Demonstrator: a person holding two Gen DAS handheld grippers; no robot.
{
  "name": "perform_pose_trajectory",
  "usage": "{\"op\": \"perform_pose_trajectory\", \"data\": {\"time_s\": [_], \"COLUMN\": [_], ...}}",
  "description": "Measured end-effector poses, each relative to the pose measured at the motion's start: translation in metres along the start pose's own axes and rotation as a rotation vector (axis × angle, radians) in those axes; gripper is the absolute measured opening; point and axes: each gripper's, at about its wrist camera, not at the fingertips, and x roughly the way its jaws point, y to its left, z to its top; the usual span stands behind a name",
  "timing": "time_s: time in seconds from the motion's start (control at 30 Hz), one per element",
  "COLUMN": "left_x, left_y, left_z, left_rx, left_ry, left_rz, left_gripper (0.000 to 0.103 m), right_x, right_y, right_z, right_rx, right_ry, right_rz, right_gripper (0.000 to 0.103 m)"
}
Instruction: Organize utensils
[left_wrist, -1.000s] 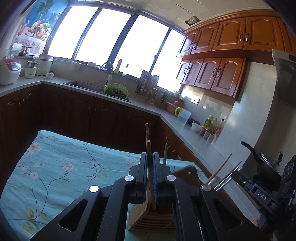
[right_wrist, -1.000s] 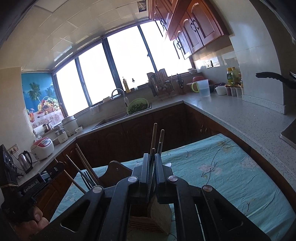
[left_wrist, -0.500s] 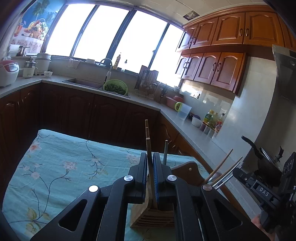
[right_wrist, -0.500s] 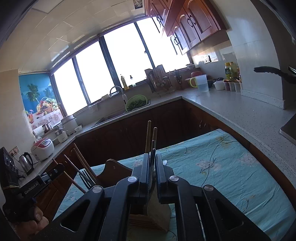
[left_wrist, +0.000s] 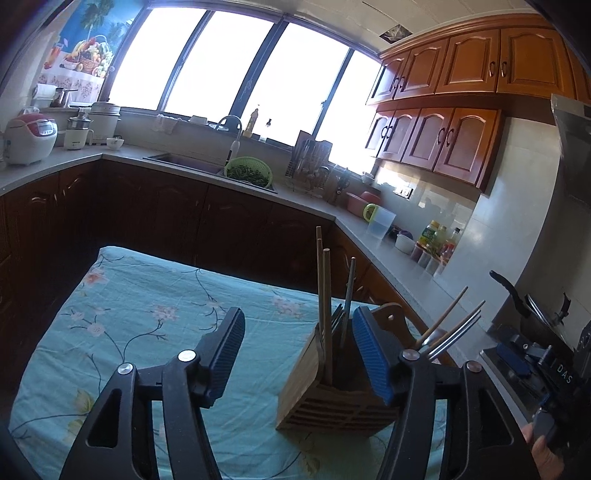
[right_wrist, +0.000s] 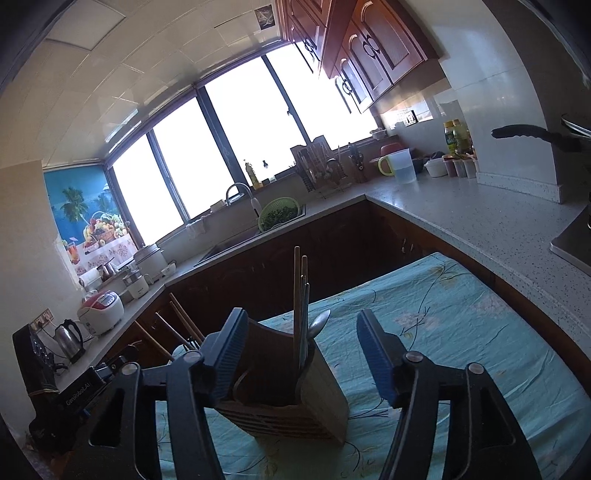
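Note:
A wooden slatted utensil holder stands upright on the table with the teal flowered cloth. Wooden chopsticks and metal utensils stand in it. My left gripper is open and empty, just above and in front of the holder. In the right wrist view the holder holds chopsticks and a metal spoon. My right gripper is open and empty, above the holder. More chopsticks and forks lean out of the holder's other side.
The teal cloth covers the table. A grey worktop with a jug, bottles and a pan handle runs along the right. A sink with a green colander is behind. A rice cooker stands at left.
Both grippers have opened. The left let go of its chopsticks and the right let go of its utensils; these now stand in the holder.

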Motion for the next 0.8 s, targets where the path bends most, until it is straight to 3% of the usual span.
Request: {"op": "perform_pose_trajectory", "data": {"time_s": [0.1,0.4,0.8], "left_x": [-0.018,-0.080,-0.165], "left_y": [0.003,0.008,0.011], "left_z": [-0.015,-0.068,-0.116], "left_rx": [0.000,-0.003,0.000], "left_ry": [0.004,0.067,0.075], "left_rz": [0.019,0.042,0.060], "left_gripper": [0.075,0.078,0.079], "right_x": [-0.010,-0.045,-0.096], "right_y": [-0.002,-0.006,0.000], "right_z": [-0.014,-0.073,-0.134], "right_rx": [-0.005,-0.012,-0.073], "right_ry": [0.001,0.086,0.157], "right_rz": [0.004,-0.006,0.004], "right_gripper": [0.087,0.088,0.089]}}
